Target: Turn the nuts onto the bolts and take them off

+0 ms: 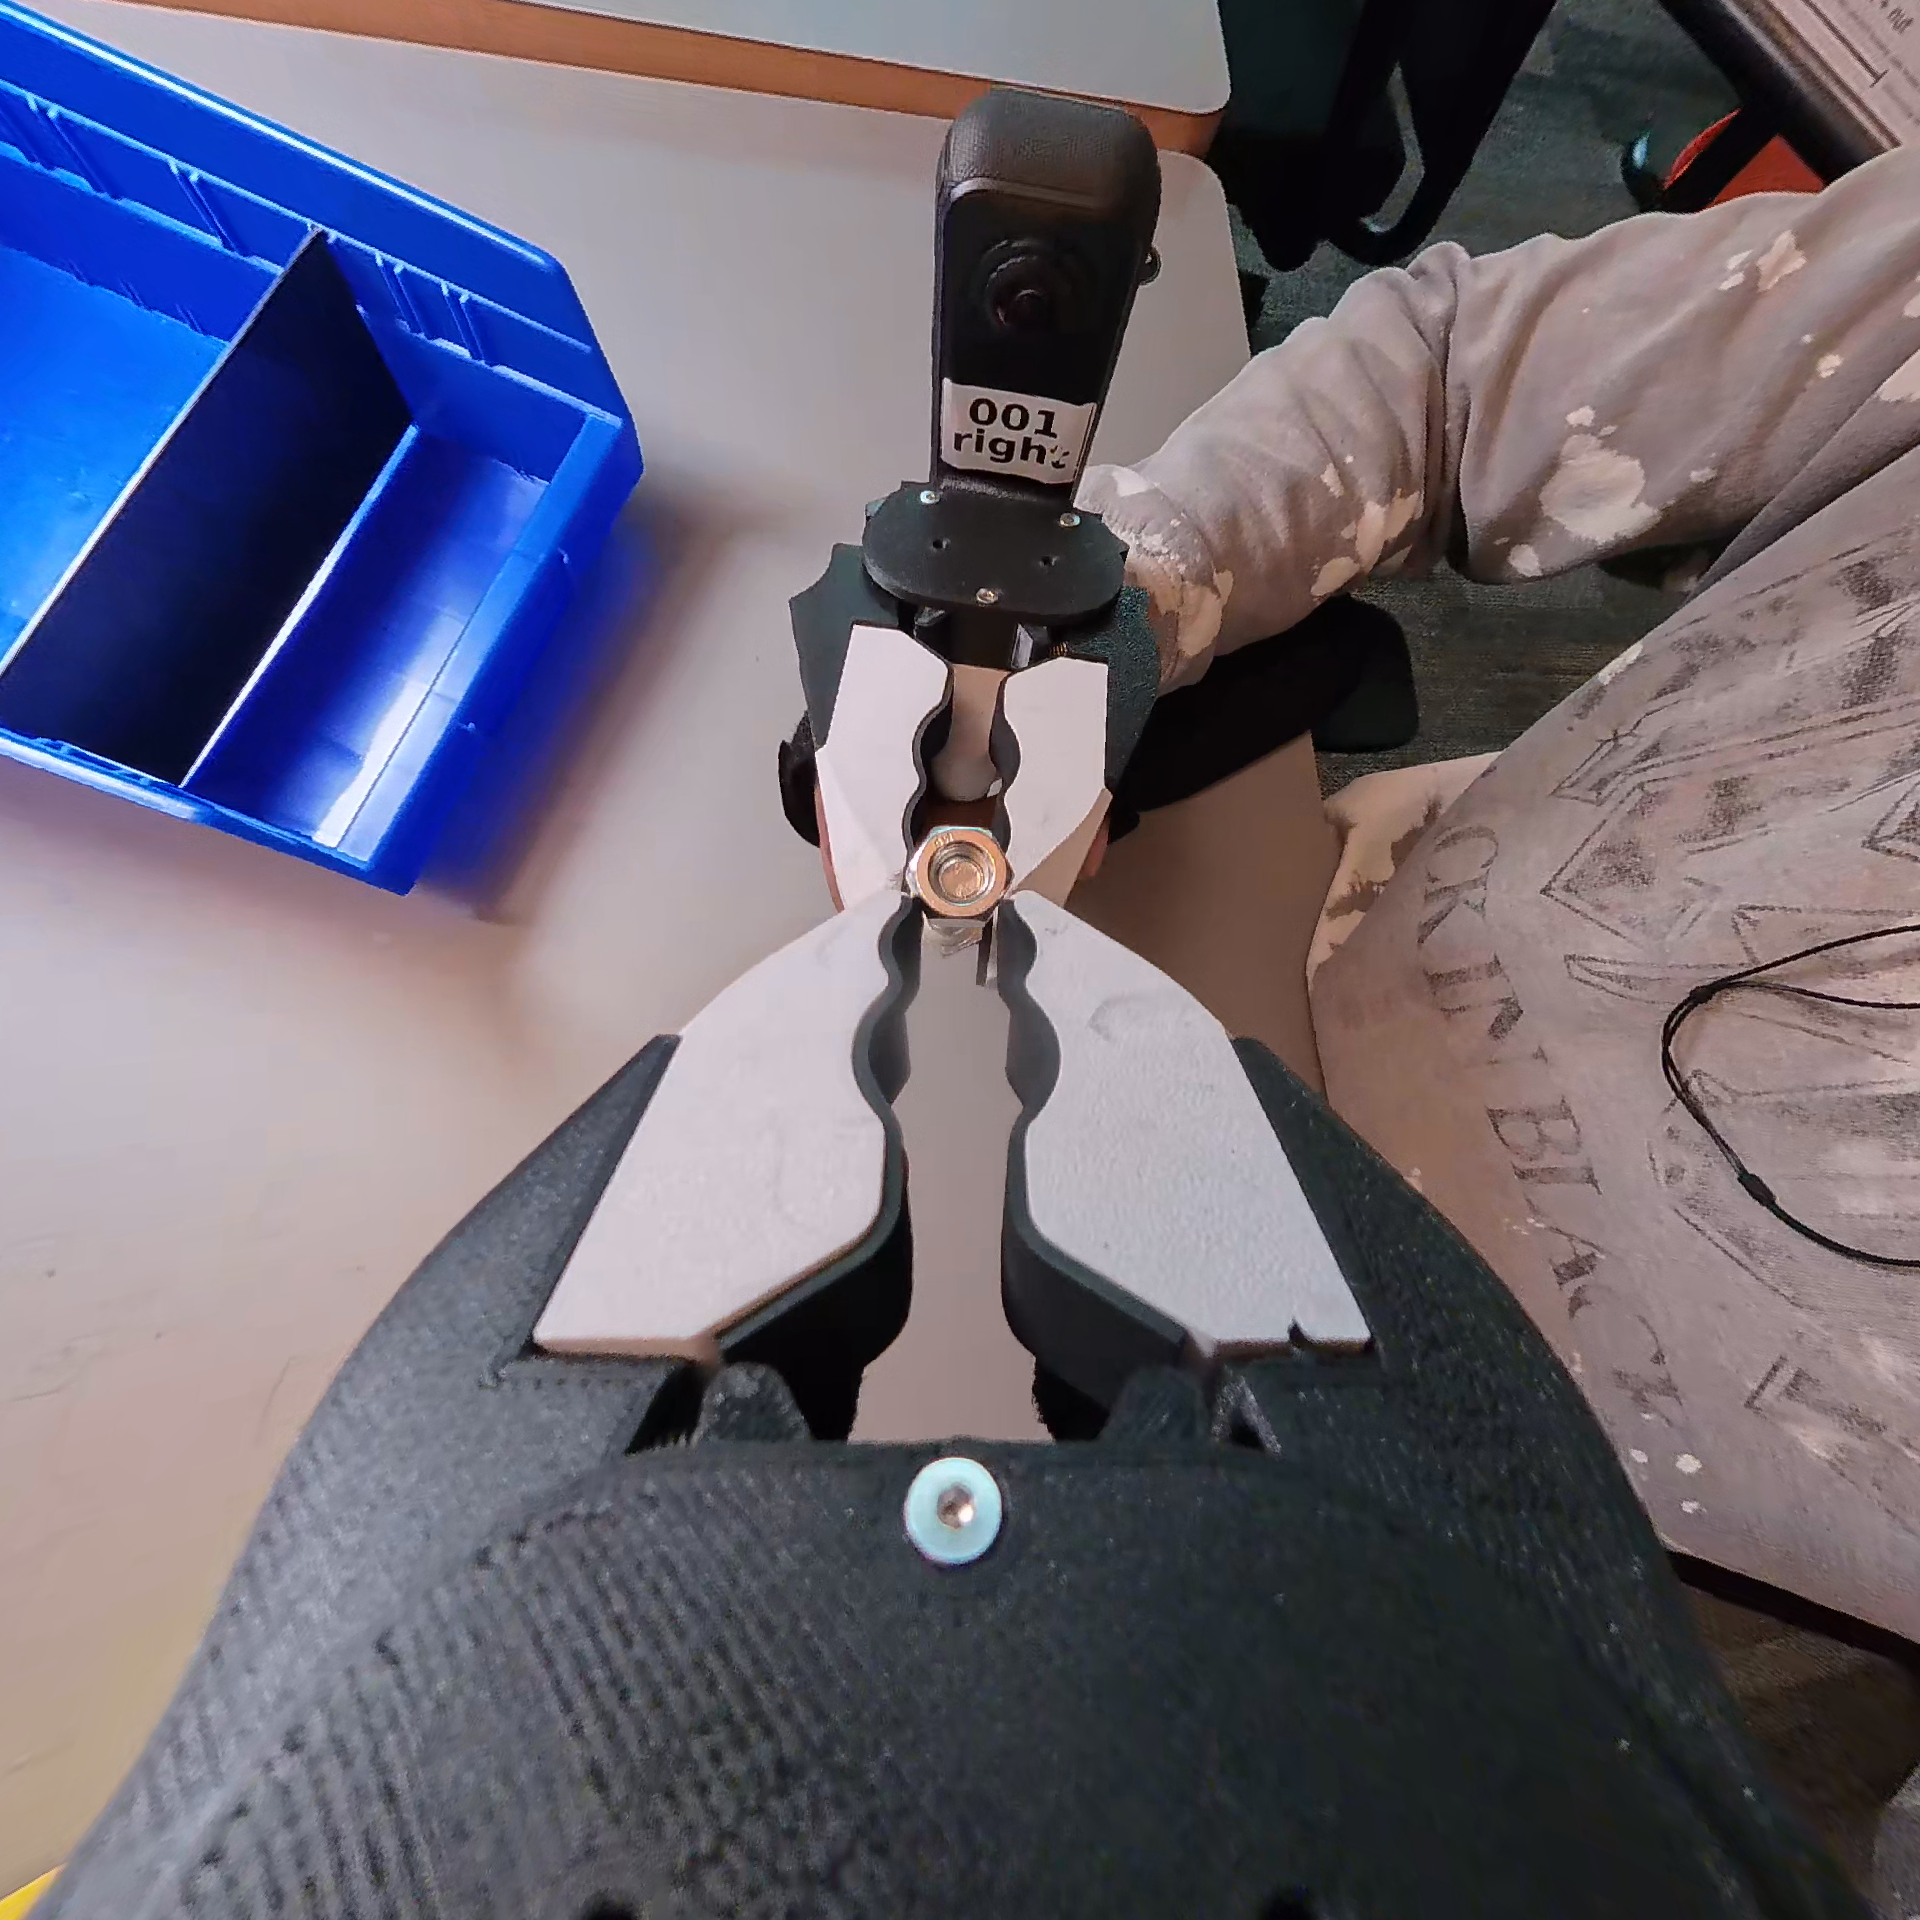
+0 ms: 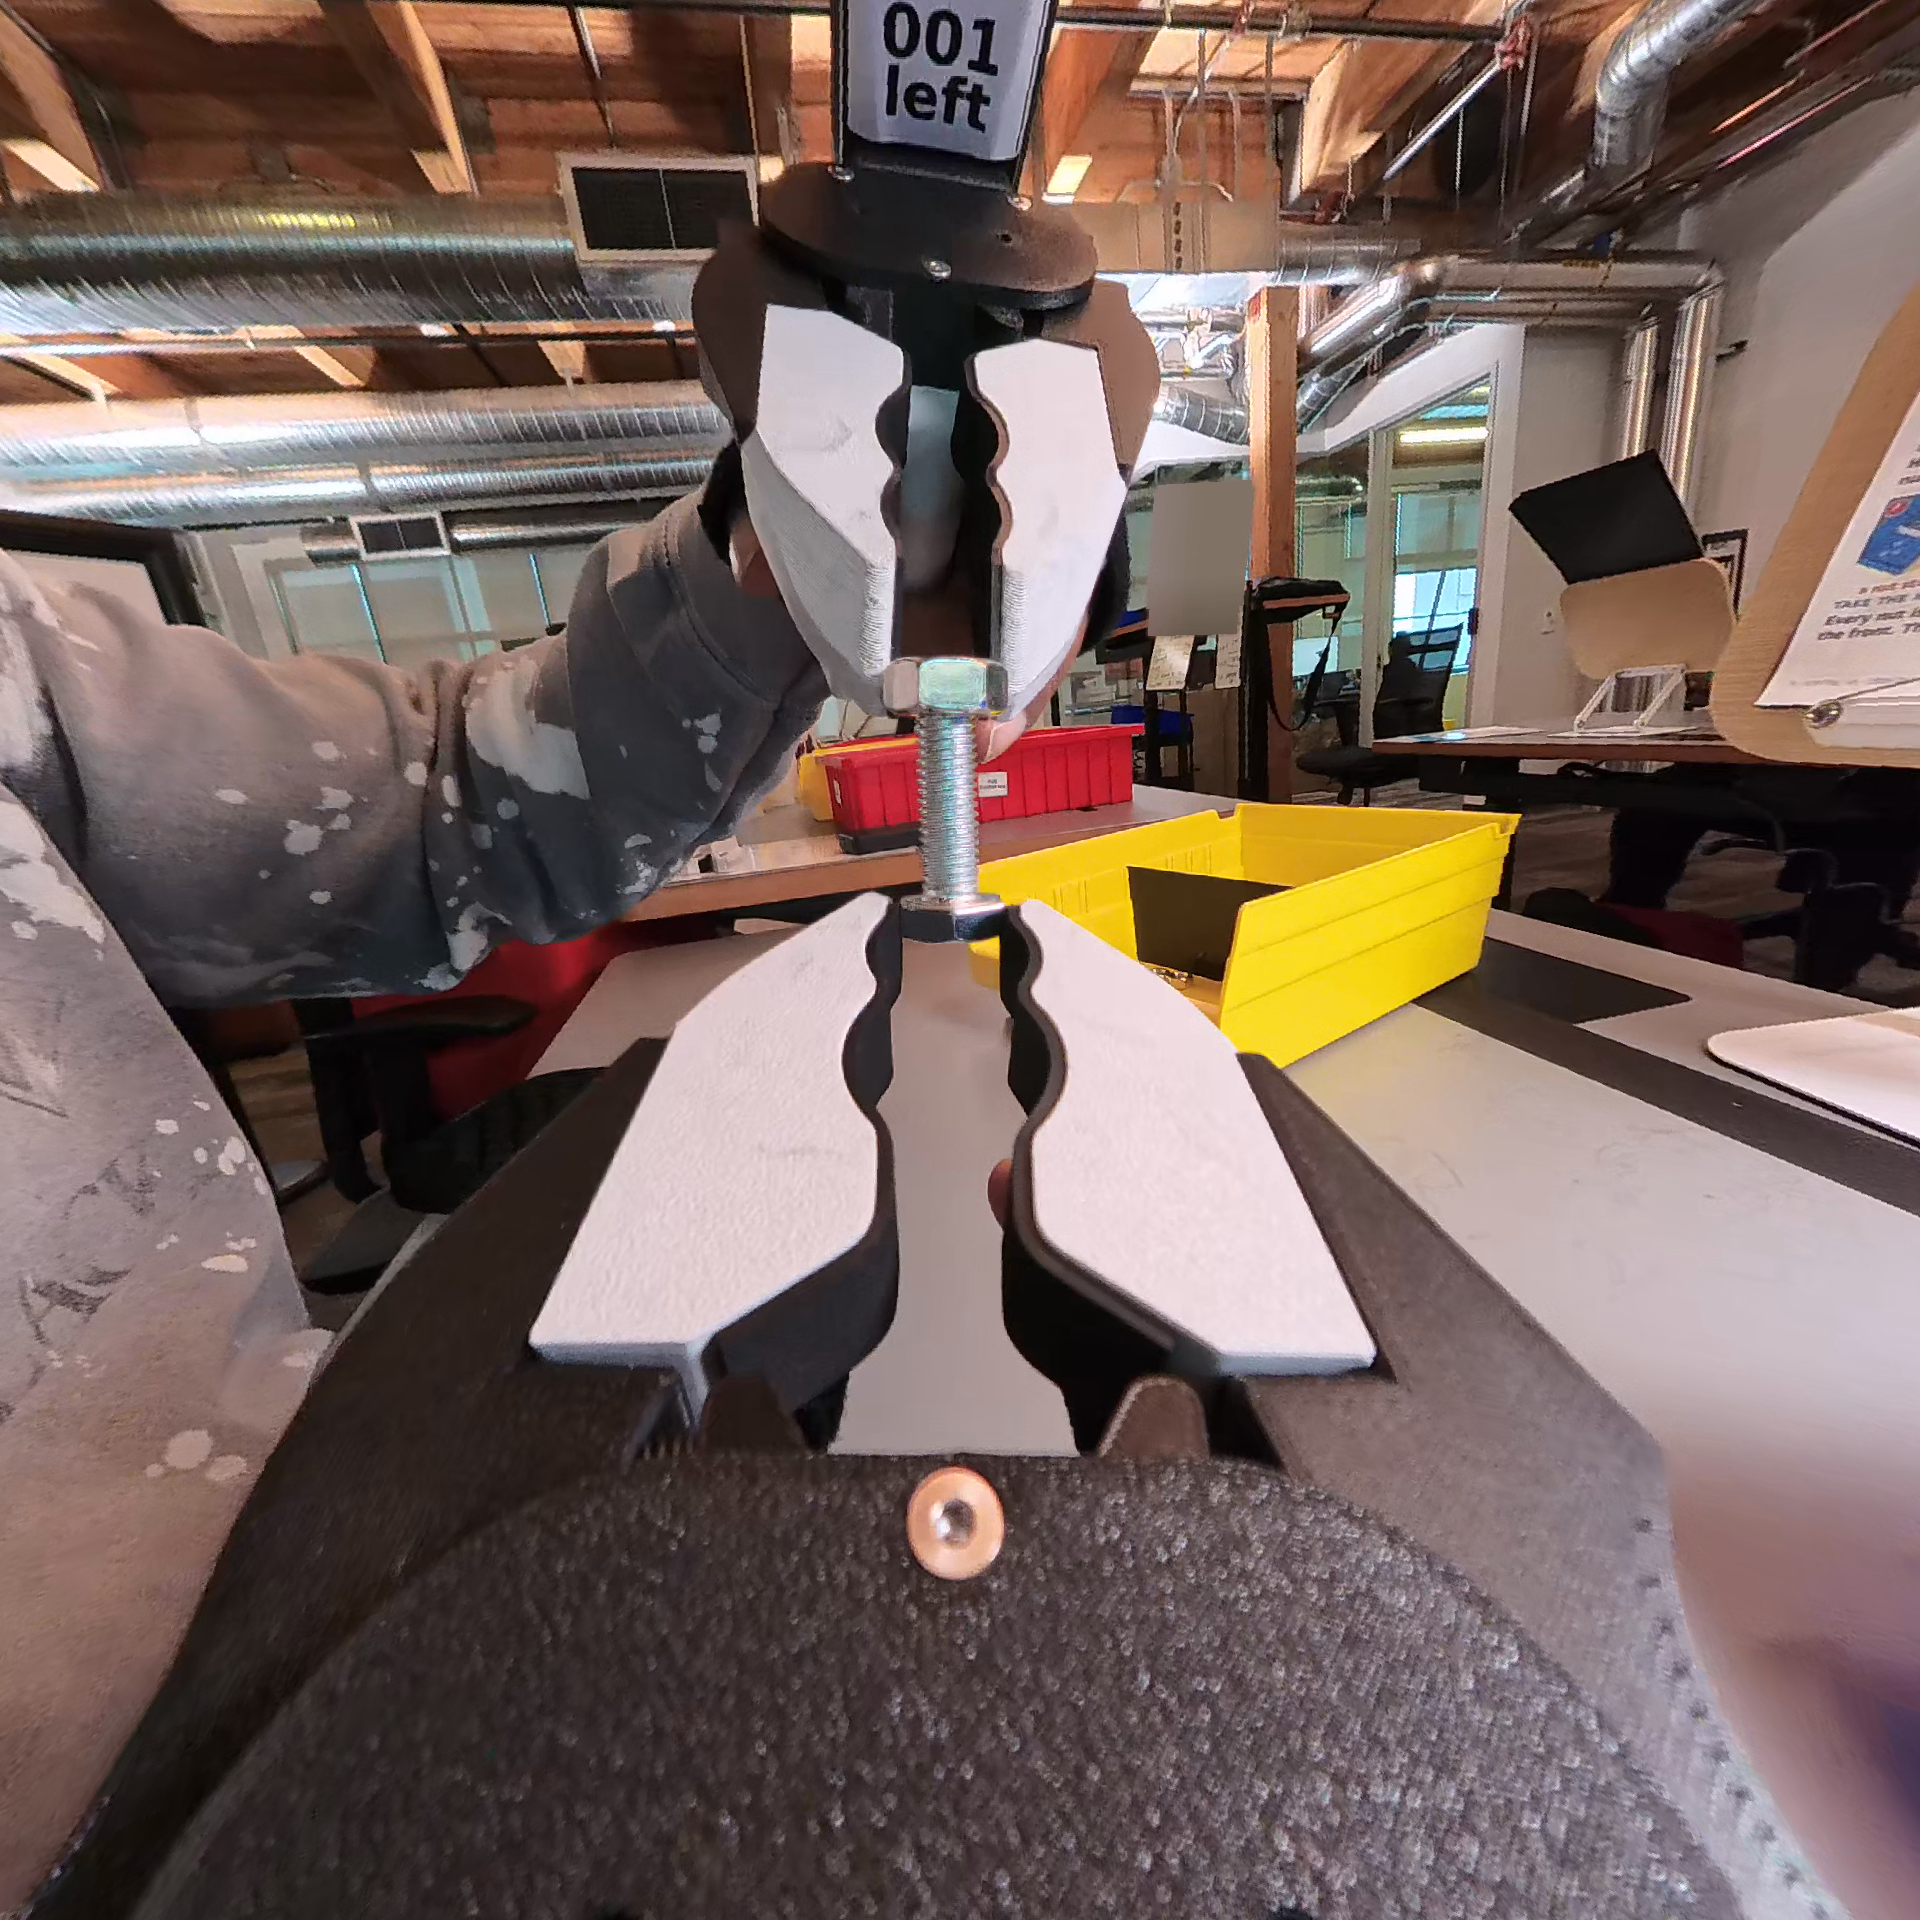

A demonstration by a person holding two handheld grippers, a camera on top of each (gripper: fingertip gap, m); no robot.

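A silver bolt (image 2: 948, 800) hangs in the air between my two grippers, above the table's near edge. In the right wrist view it stands upright. My left gripper (image 2: 945, 686) comes from above and is shut on the hex nut (image 2: 945, 688) at the bolt's upper end. My right gripper (image 2: 951, 920) is shut on the flat hex head (image 2: 951, 923) at the lower end. In the left wrist view my left gripper (image 1: 951, 920) meets the right gripper (image 1: 951, 862) tip to tip. There I see the nut (image 1: 954, 871) end-on, and most of the shaft is hidden behind it.
A blue divided bin (image 1: 312, 582) sits on the grey table (image 1: 260, 1143) to the left. A yellow bin (image 2: 1351, 904) stands on the table beyond the bolt, and a red bin (image 2: 987, 774) farther back. A person's sleeve (image 1: 1507, 395) and torso are at the right. Both grippers' tips are close together, under 4 cm apart.
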